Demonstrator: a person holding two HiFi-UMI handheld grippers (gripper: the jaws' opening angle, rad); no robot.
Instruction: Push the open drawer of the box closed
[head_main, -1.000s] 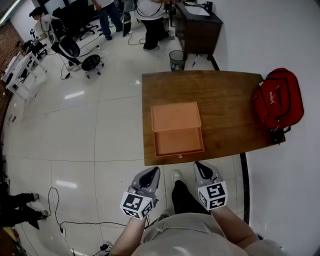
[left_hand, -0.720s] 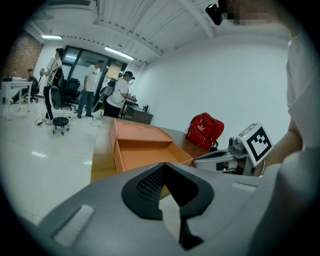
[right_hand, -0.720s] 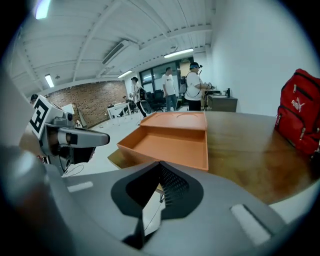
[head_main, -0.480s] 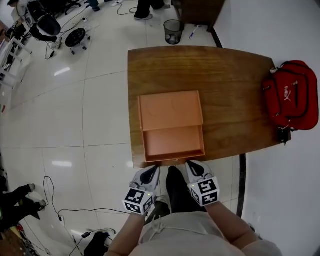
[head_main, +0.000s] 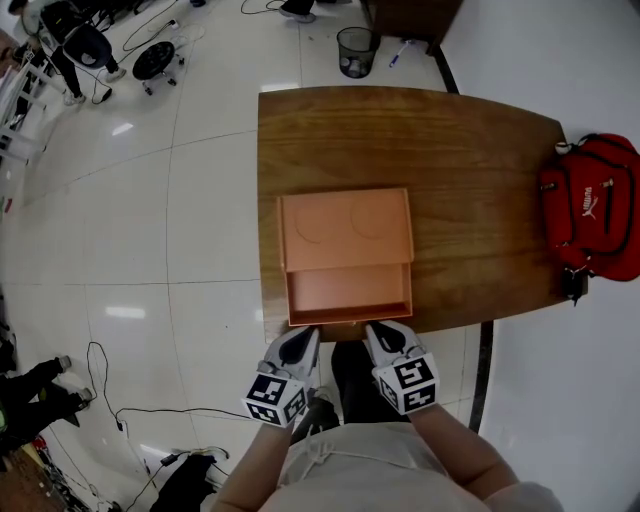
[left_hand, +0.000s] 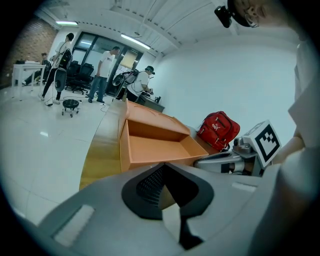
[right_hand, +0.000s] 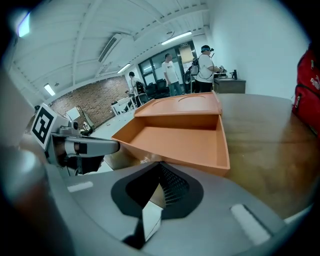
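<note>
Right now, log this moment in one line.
drawer: open | left tongs: shut, empty | right tongs: shut, empty | both near drawer front

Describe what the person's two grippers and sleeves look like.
Both the left gripper and right gripper have light grey shells tapering to dark-lined fingers, each carrying a white cube printed with black square markers. The person wears a pale short-sleeved top.

Left gripper, right gripper: jaws together.
</note>
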